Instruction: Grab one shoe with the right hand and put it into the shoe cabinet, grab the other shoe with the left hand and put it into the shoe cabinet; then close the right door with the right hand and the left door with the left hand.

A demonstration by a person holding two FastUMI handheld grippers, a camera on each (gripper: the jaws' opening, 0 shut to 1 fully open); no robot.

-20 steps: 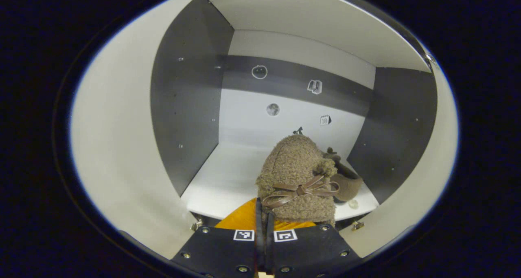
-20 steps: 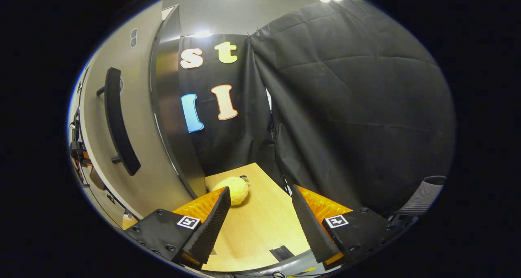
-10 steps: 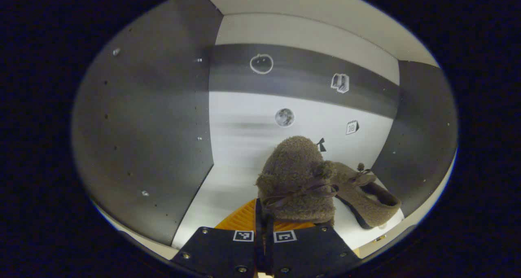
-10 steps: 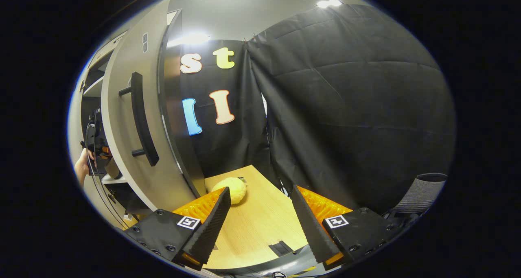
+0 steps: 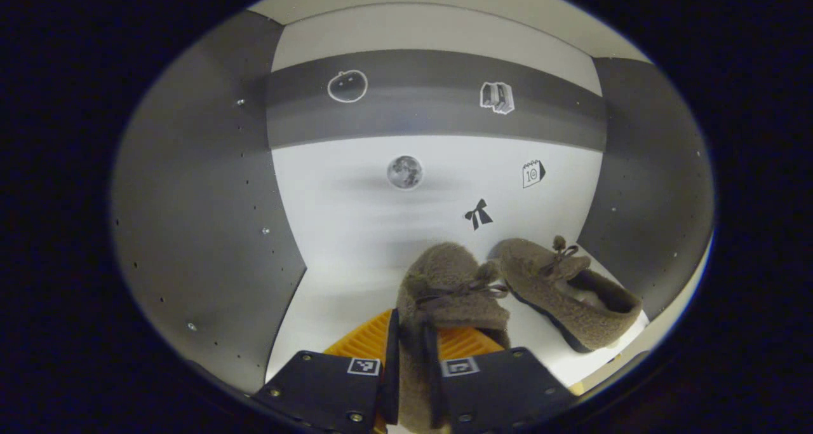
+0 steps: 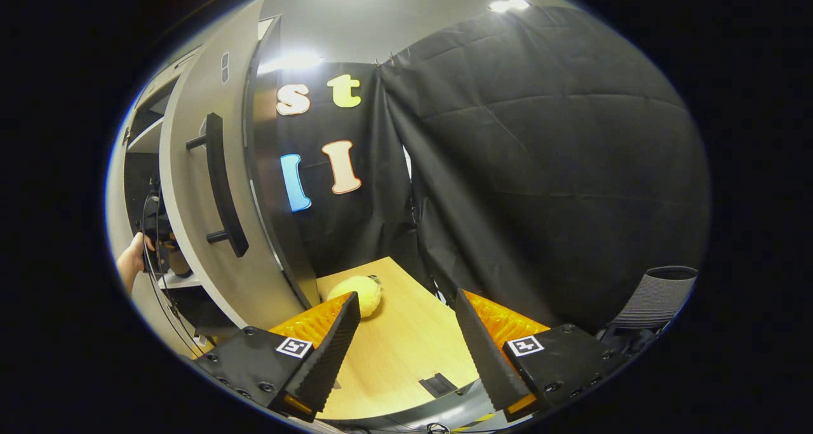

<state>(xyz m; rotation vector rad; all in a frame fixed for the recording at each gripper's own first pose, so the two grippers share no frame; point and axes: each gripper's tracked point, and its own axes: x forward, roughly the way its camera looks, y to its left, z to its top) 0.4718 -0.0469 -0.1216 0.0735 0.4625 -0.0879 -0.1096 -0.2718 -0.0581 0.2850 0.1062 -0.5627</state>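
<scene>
The fuzzy brown shoe (image 5: 452, 288) I'm carrying sits pinched by its heel in my left hand-held gripper (image 5: 409, 383), both fingers pressed on the fabric. It is inside the shoe cabinet (image 5: 190, 230), low over the white shelf (image 5: 336, 294), though I cannot tell if the sole touches down. The other shoe (image 5: 565, 294) already lies on that shelf just beside it to the right, toe toward the back wall.

My right hand-held gripper (image 6: 406, 358) hangs spread wide and empty above the bench (image 6: 394, 351), near a yellow plush toy (image 6: 356, 292). The right door (image 6: 209, 205) stands open with its black handle (image 6: 222, 186) facing me.

I see two risks. If I let go while the shoe is tilted, it may tip onto its neighbour or roll toward the shelf's front edge. A shoe left too near that edge could block the doors when I swing them shut.
</scene>
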